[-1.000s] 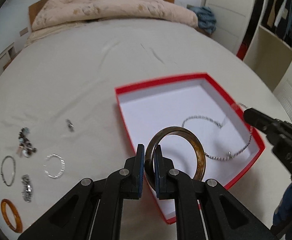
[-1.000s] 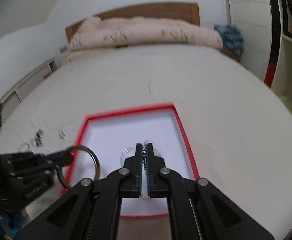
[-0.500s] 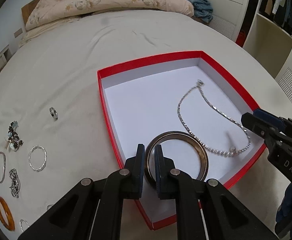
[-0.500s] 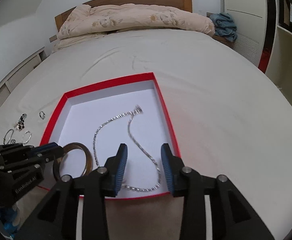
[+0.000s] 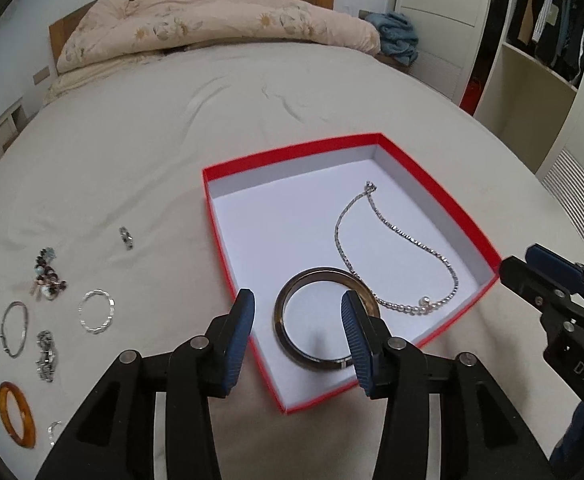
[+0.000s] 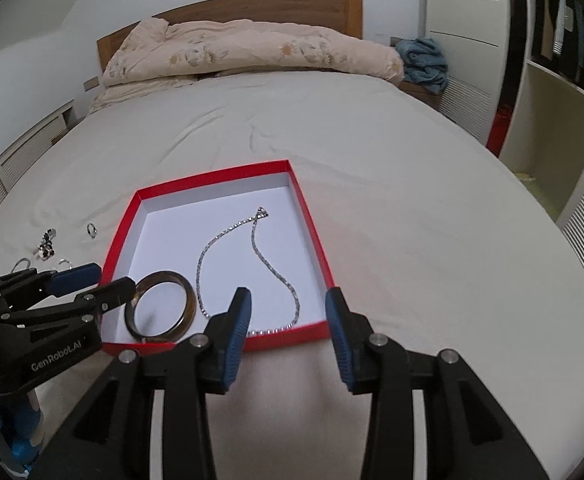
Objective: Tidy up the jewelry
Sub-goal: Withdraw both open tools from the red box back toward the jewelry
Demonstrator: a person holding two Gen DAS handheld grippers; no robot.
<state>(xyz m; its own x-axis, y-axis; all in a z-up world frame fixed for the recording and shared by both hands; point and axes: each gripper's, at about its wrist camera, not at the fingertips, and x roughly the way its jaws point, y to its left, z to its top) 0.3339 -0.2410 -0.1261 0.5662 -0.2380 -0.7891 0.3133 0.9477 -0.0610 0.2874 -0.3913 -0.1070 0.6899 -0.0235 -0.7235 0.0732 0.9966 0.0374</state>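
A red box (image 5: 220,170) with a white inside lies on the bed; it also shows in the right wrist view (image 6: 312,224). In it lie a dark brown bangle (image 5: 292,350) (image 6: 190,306) and a silver chain necklace (image 5: 396,232) (image 6: 268,264). My left gripper (image 5: 296,344) is open and empty, just above the bangle at the box's near left corner. My right gripper (image 6: 288,320) is open and empty, over the box's near edge. Loose jewelry lies left of the box: a ring (image 5: 126,237), a silver bracelet (image 5: 97,310), an amber bangle (image 5: 16,414).
A beaded cluster (image 5: 48,274), a thin silver bangle (image 5: 14,334) and a chain piece (image 5: 46,354) lie at the left. A folded duvet (image 5: 212,20) lies at the headboard. A wardrobe with open shelves (image 5: 532,60) stands at the right.
My left gripper has lowered the brown bangle into the box and opened, letting it go. My right gripper has let go of the necklace in the box, opened wide and drawn back.
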